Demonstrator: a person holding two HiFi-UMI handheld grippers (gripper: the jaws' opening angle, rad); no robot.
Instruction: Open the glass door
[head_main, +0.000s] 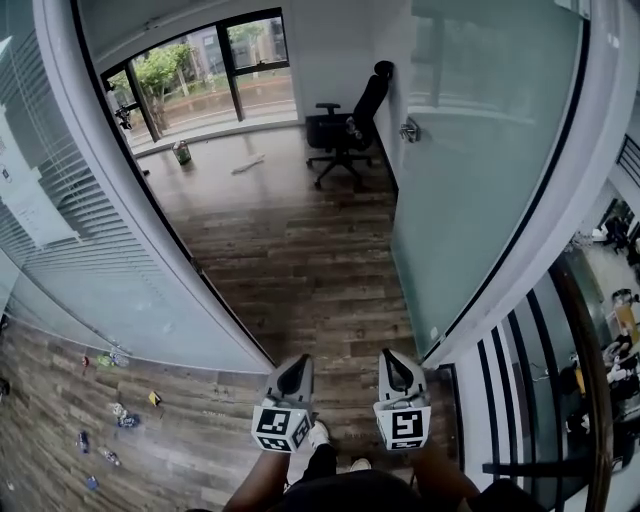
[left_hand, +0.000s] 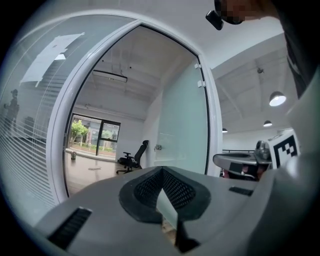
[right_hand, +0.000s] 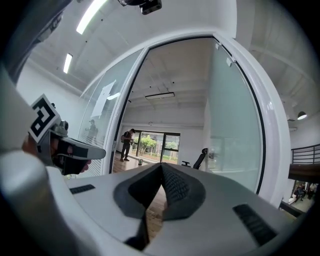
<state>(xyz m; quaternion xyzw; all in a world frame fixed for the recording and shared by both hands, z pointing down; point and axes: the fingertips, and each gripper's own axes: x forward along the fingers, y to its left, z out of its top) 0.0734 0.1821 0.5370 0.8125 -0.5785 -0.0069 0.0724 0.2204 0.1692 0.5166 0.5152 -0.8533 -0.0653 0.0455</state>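
Observation:
The frosted glass door (head_main: 480, 170) stands swung inward on the right side of the doorway, its metal handle (head_main: 409, 130) on the far edge. In the left gripper view the door (left_hand: 182, 125) is ahead and right; in the right gripper view the door (right_hand: 232, 130) fills the right side. My left gripper (head_main: 296, 366) and right gripper (head_main: 392, 357) are side by side at the bottom of the head view, short of the threshold and well away from the door. Both point level into the room. The left gripper (left_hand: 162, 170) and right gripper (right_hand: 161, 165) are both shut, with nothing held.
A glass partition (head_main: 90, 230) with a white frame (head_main: 150, 200) bounds the doorway on the left. Inside, a black office chair (head_main: 345, 130) stands near the door's far edge on wood flooring. A dark railing (head_main: 520, 400) runs at the right. Small items (head_main: 120, 410) lie behind the partition.

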